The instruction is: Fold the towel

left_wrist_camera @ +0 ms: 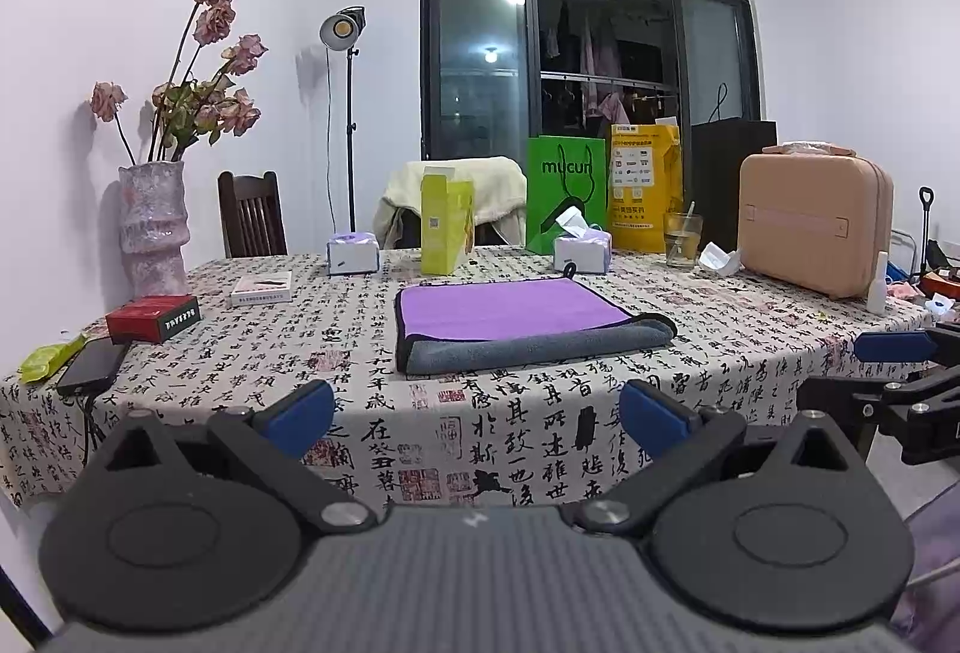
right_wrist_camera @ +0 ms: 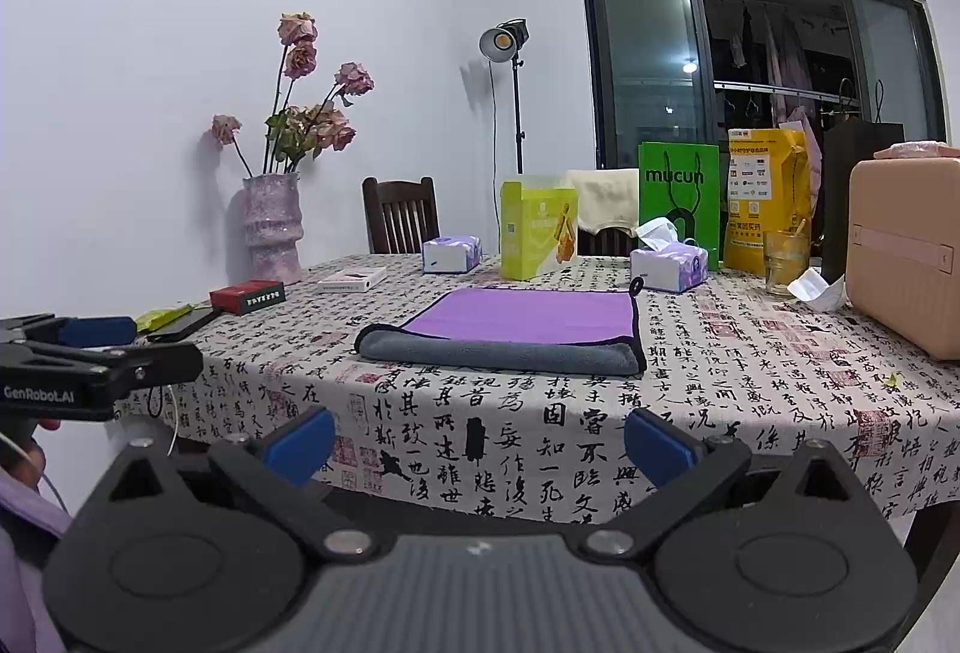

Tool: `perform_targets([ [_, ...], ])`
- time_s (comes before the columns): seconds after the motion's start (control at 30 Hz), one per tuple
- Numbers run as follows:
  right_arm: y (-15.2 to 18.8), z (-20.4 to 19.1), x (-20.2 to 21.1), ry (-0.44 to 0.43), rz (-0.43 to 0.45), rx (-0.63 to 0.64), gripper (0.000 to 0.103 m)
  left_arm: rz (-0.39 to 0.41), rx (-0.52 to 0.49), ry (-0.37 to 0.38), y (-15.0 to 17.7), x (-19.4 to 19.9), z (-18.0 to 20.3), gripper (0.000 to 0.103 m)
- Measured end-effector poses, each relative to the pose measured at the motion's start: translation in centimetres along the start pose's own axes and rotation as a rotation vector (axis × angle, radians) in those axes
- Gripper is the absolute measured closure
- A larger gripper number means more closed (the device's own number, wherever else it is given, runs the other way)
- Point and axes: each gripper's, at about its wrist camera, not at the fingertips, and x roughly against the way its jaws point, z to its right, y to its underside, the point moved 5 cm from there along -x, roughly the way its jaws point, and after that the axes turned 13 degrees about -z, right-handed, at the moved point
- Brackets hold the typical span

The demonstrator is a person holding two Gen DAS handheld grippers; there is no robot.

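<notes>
— Well, where does the towel point(left_wrist_camera: 510, 320) lie?
— Flat on the calligraphy-print tablecloth point(left_wrist_camera: 372, 401), mid-table. Purple face up, grey near edge rolled over along the front. A tissue box point(left_wrist_camera: 582, 251) sits just behind its far right corner.
— Grippers?
— Left gripper point(left_wrist_camera: 477, 416) and right gripper point(right_wrist_camera: 478, 443) both hang off the table's near edge, jaws spread wide, holding nothing, well apart from the cloth.
</notes>
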Motion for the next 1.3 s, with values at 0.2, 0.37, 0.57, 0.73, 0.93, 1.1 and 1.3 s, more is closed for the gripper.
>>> perform_targets([
  [0.2, -0.02, 0.06, -0.16, -0.005, -0.003, 0.000, 0.000, -0.006, -0.001, 0.007, 0.01, -0.16, -0.12, 0.000],
  [0.37, -0.07, -0.01, -0.20, -0.001, -0.001, 0.000, 0.000, -0.005, -0.002, 0.007, 0.02, -0.13, -0.11, 0.000],
  [0.57, -0.06, 0.03, -0.18, -0.003, -0.002, -0.001, 0.000, -0.005, -0.002, 0.005, 0.00, -0.13, -0.10, 0.000],
  [0.73, -0.06, 0.05, -0.19, -0.002, -0.002, -0.002, 0.000, -0.005, -0.002, 0.006, -0.02, -0.12, -0.12, 0.000],
  [0.93, -0.09, 0.24, -0.23, -0.004, -0.005, -0.005, 0.000, -0.005, -0.002, 0.006, -0.04, -0.12, -0.14, 0.000],
  [1.1, -0.05, 0.16, -0.23, -0.006, -0.005, -0.005, 0.000, -0.005, -0.002, 0.006, -0.05, -0.12, -0.14, 0.000],
  [1.3, 0.02, 0.12, -0.27, -0.006, -0.007, -0.005, 0.000, -0.005, -0.003, 0.006, -0.05, -0.12, -0.14, 0.000],
])
